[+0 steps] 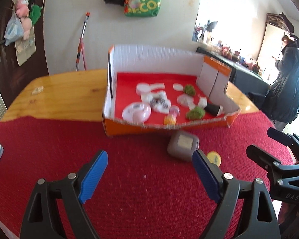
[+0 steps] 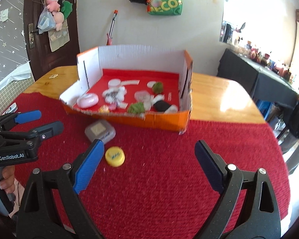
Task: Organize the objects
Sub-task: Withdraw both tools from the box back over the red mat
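Nearest the lens, the left tool (image 1: 149,171) hangs with jaws spread wide and nothing between them above the red mat (image 1: 129,179); the right tool (image 2: 149,159) is likewise wide open and empty. Just ahead of the right tool, at about 11 o'clock, lies the yellow cap (image 2: 115,156), with the grey case (image 2: 100,132) just beyond it, both loose on the mat and outside the orange box (image 2: 165,122). The box already holds a pink dish (image 2: 88,100), green tufts (image 2: 137,107) and a black tube (image 2: 163,105).

The cap is low and flat, so I judge a pad could skid it away rather than catch it. The two tools sit near each other, and reaching together for these neighbouring things risks a clash. The box's ragged front wall stands between them and the inside. A person (image 1: 287,83) stands at 2 o'clock, well off the bench (image 1: 65,87).
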The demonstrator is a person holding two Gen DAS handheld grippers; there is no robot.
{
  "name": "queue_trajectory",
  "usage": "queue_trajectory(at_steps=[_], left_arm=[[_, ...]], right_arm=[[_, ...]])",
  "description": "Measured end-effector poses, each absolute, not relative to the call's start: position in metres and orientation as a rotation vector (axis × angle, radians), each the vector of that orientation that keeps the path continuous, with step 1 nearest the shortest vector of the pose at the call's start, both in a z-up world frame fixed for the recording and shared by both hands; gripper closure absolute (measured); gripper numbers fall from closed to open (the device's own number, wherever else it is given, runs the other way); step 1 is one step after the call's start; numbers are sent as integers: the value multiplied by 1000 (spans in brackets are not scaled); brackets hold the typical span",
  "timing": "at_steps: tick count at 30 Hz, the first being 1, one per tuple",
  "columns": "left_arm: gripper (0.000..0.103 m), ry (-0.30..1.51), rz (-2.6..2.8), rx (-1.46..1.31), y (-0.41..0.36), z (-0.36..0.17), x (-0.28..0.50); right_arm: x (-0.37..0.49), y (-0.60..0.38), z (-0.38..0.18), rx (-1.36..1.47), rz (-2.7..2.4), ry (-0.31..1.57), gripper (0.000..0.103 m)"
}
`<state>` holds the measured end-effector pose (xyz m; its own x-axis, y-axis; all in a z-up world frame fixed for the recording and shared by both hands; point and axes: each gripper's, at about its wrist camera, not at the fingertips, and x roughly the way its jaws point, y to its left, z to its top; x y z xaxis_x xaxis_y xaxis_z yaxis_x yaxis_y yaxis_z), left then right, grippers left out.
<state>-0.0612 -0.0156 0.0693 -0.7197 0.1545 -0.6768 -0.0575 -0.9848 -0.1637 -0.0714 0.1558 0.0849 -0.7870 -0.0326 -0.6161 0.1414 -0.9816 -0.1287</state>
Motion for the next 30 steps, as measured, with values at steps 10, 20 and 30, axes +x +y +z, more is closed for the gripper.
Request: queue_trajectory(at_steps=[10,20,30], left_arm=[[15,-207,2770,-1251,-15,38,-61],[14,-195,2753,-1289,-18,34,-70],[14,-160,2744,-1322,-24,34,-83]], right_arm=[[-75,155,47,1125,-2808,234,10],[-90,151,43,1162,-2767,224,10],[-116,146,31,1273,-2739,268,10]])
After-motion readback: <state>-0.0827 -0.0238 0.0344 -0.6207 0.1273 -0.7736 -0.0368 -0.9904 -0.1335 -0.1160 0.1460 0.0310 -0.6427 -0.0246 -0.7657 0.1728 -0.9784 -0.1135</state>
